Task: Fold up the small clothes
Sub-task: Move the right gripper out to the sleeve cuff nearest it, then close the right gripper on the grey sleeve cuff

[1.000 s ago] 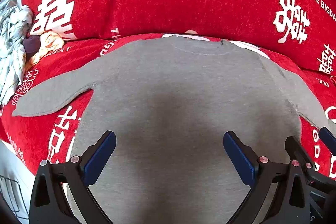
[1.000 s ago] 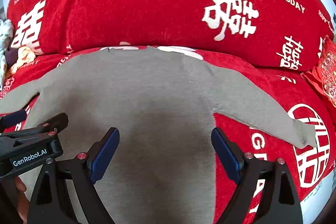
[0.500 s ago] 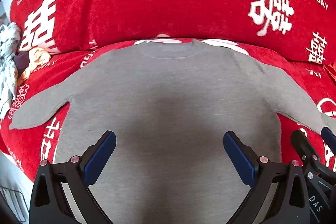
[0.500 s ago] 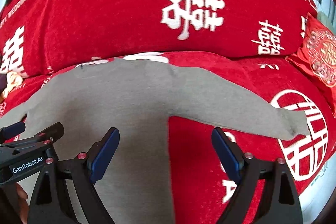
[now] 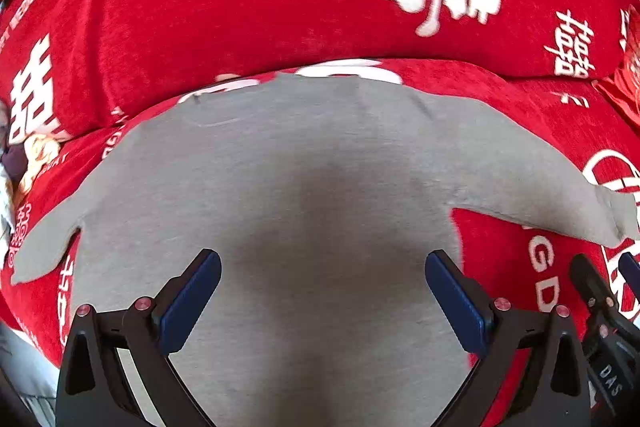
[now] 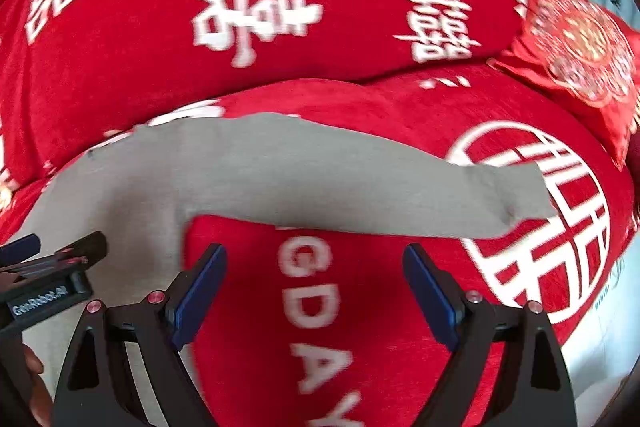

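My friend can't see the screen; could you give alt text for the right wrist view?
An open black claw with blue pads hovers over a red sofa cover with white lettering, just below the outstretched sleeve of a flat grey long-sleeved top.

Both grippers have swung to the right over the last second. The left gripper (image 5: 322, 301), which a second ago sat over the middle of the grey top (image 5: 280, 187), now has its right finger at the top's right edge, with the right sleeve (image 5: 532, 183) fully in its view. The right gripper (image 6: 316, 297) has moved off the body onto the red cover (image 6: 340, 307), just near of the right sleeve (image 6: 360, 191), and a red cushion (image 6: 576, 51) has come into view far right.
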